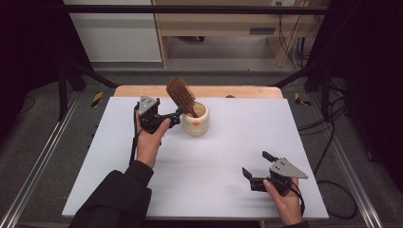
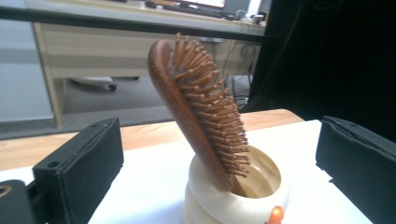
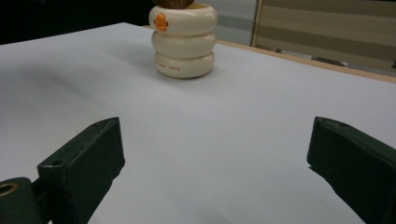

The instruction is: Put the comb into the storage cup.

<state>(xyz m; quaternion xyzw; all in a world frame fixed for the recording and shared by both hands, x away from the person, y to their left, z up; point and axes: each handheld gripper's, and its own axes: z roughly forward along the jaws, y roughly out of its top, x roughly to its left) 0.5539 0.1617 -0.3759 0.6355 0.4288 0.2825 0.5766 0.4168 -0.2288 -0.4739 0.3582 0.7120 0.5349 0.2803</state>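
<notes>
A brown wooden hairbrush (image 1: 180, 94) stands handle-down in a cream ribbed cup (image 1: 196, 121) at the back middle of the white tabletop (image 1: 214, 156). It leans back and to the left, bristles facing right. My left gripper (image 1: 177, 118) is open just left of the cup, with its jaws on either side of the brush and cup without touching. In the left gripper view the brush (image 2: 196, 102) rises out of the cup (image 2: 233, 196) between the spread jaws. My right gripper (image 1: 256, 164) rests open near the front right, holding nothing. It faces the distant cup (image 3: 183, 39).
A strip of wooden table (image 1: 237, 91) shows behind the white top. Metal frame rails (image 1: 38, 161) run along both sides. Cables (image 1: 332, 142) lie on the floor at the right, and a wooden desk (image 1: 214, 23) stands beyond the table.
</notes>
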